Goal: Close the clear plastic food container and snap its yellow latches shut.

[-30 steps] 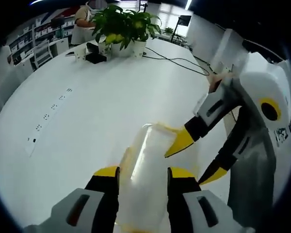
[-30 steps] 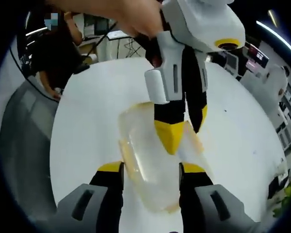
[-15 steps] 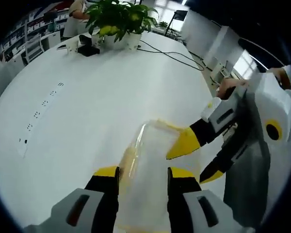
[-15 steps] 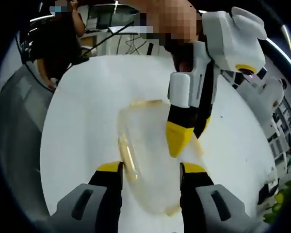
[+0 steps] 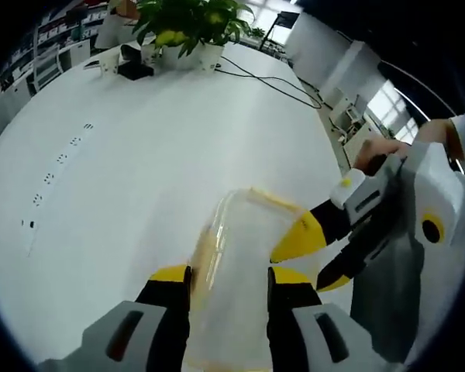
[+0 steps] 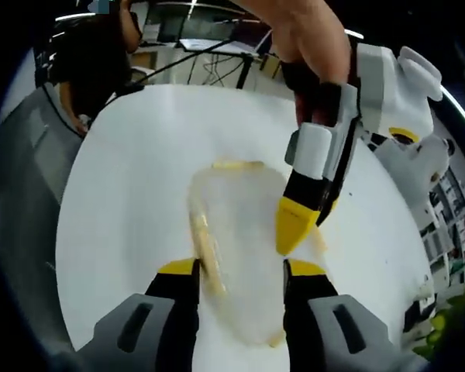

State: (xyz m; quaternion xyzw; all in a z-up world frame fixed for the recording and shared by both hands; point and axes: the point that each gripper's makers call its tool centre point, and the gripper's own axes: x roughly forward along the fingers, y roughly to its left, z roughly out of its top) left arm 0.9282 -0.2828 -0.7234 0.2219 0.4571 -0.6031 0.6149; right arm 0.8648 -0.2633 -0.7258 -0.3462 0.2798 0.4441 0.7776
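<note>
My left tongs [image 5: 220, 277] stand apart astride the clear container [image 5: 244, 256], which lies on the white tabletop [image 5: 124, 186]; right tongs [image 6: 239, 273] likewise apart over it, a yellow latch [image 6: 205, 248] at 9 o'clock of the lid. Risk, as I judge it: slick light plastic may skid or tip if I press one latch unbraced, or the lid may sit crooked

Clear container [image 5: 244, 256], yellow latches [image 6: 234, 165]; white table [image 5: 124, 178]; green plant [image 5: 187, 19].

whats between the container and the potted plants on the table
Bare white table in the left gripper view: nothing lies between the clear container and the potted plants.
</note>
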